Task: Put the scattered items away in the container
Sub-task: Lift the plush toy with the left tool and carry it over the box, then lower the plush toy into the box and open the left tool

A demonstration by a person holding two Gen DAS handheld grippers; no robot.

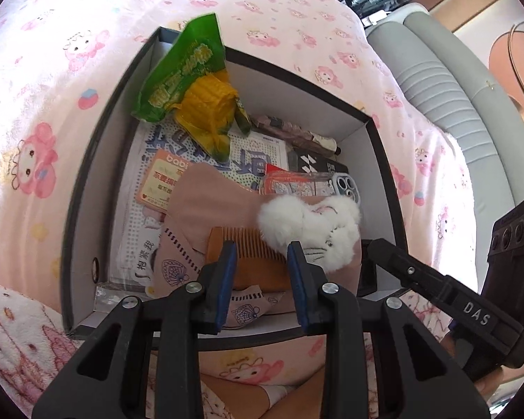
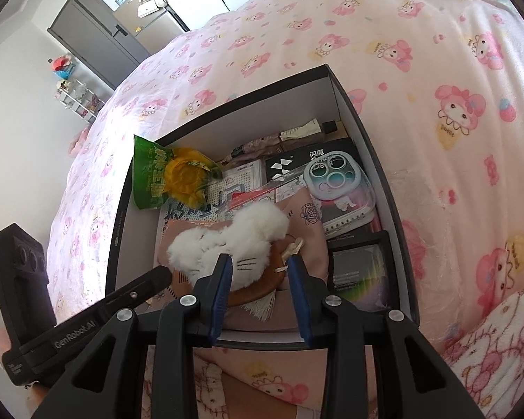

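A black box with white inner walls [image 1: 87, 160] [image 2: 366, 132] sits on the bed. It holds a green and yellow corn snack bag [image 1: 188, 80] [image 2: 164, 174], a white fluffy toy [image 1: 314, 223] [image 2: 234, 237], a wooden comb [image 1: 251, 255], a pink cloth [image 1: 209, 202], a phone case [image 2: 332, 178], cards and small boxes. My left gripper [image 1: 262, 262] is open and empty, just above the comb. My right gripper [image 2: 260, 272] is open and empty, over the fluffy toy and a brown round item [image 2: 258, 279].
The bed has a pink cartoon-print sheet [image 1: 35, 104] [image 2: 436, 70]. A grey padded headboard [image 1: 447, 97] is at the right in the left wrist view. Grey cabinets [image 2: 97, 35] and a small shelf [image 2: 77, 97] stand across the room. A fluffy blanket [image 2: 499, 342] lies nearby.
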